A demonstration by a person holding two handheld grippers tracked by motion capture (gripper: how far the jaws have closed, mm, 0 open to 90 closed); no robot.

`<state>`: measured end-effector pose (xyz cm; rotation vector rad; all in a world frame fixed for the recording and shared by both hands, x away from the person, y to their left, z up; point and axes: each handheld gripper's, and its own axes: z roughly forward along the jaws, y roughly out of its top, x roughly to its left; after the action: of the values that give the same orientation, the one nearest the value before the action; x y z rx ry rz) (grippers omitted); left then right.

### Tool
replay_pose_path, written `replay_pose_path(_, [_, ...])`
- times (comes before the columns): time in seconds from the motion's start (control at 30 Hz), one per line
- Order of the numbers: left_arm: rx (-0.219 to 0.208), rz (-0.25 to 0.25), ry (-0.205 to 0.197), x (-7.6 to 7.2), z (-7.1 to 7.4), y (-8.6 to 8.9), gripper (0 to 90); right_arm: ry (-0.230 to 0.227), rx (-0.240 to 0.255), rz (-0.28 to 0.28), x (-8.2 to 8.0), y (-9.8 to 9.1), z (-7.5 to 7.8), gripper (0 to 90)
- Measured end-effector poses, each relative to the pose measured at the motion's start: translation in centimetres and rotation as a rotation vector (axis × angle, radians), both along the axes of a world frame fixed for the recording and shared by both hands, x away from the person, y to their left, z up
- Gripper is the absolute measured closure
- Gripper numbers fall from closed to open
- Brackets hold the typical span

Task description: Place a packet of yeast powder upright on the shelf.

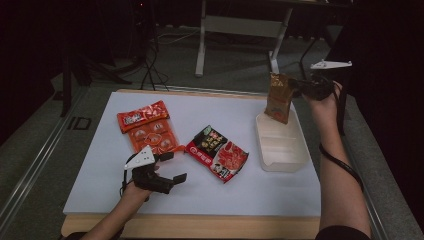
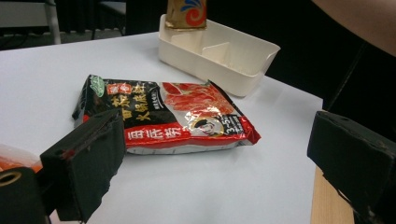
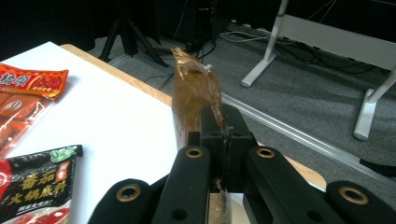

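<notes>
1 crinkly brown foil pouch point(image 1: 279, 98) over rectangular white plastic tray point(image 1: 292, 160).

Between my open left jaws lies the black-and-red packet point(image 2: 163, 116): I read 番茄 and 火锅底料 in yellow on its black half, larger white characters on the red band too blurred to make out, and "3-5" near the cartoon face. The orange packet point(image 3: 28, 81) left of my right jaws bears white characters I cannot read.

golden-brown pouch point(image 1: 279, 97), cream tray point(image 1: 295, 155), red-and-black soup-base packet point(image 1: 217, 152), orange-red snack pack point(image 1: 148, 127), white tabletop point(image 1: 100, 170).
</notes>
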<state>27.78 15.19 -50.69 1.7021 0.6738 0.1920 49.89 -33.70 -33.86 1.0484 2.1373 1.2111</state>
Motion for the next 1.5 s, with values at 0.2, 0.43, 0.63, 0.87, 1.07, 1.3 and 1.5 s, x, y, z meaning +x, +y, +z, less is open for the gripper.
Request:
replay_pose_path(0.2, [0.005, -0.005, 0.008, 0.1, -0.2, 0.0, 4.8, 0.007, 0.012, 0.033, 0.9, 0.4, -1.0, 89.6])
replay_pose_path(0.43, [0.004, -0.004, 0.016, 0.2, -0.3, 0.0, 4.8, 0.033, 0.047, 0.133, 1.3, 0.7, -2.1, 89.1])
replay_pose_path(0.63, [0.002, -0.003, 0.021, 0.2, -0.4, -0.1, 4.8, 0.036, 0.072, 0.152, 1.1, 0.7, -2.5, 89.0])
replay_pose_path(0.87, [0.009, -0.005, 0.023, 0.3, -0.5, -0.1, 4.8, 0.100, 0.037, 0.124, 1.2, 0.3, -5.5, 87.5])
replay_pose_path(1.07, [0.027, 0.003, 0.023, 0.4, -0.6, -0.1, 4.8, 0.119, 0.072, 0.032, 1.2, -1.1, -6.5, 86.1])
replay_pose_path(1.3, [0.017, 0.014, 0.018, 0.4, -0.5, 0.0, 4.7, 0.123, 0.045, -0.058, 0.9, -2.3, -6.5, 77.6])
replay_pose_path(1.5, [0.008, 0.021, 0.031, 0.6, -0.4, 0.2, 4.8, 0.079, 0.051, -0.087, -0.3, -2.3, -5.5, 60.7])
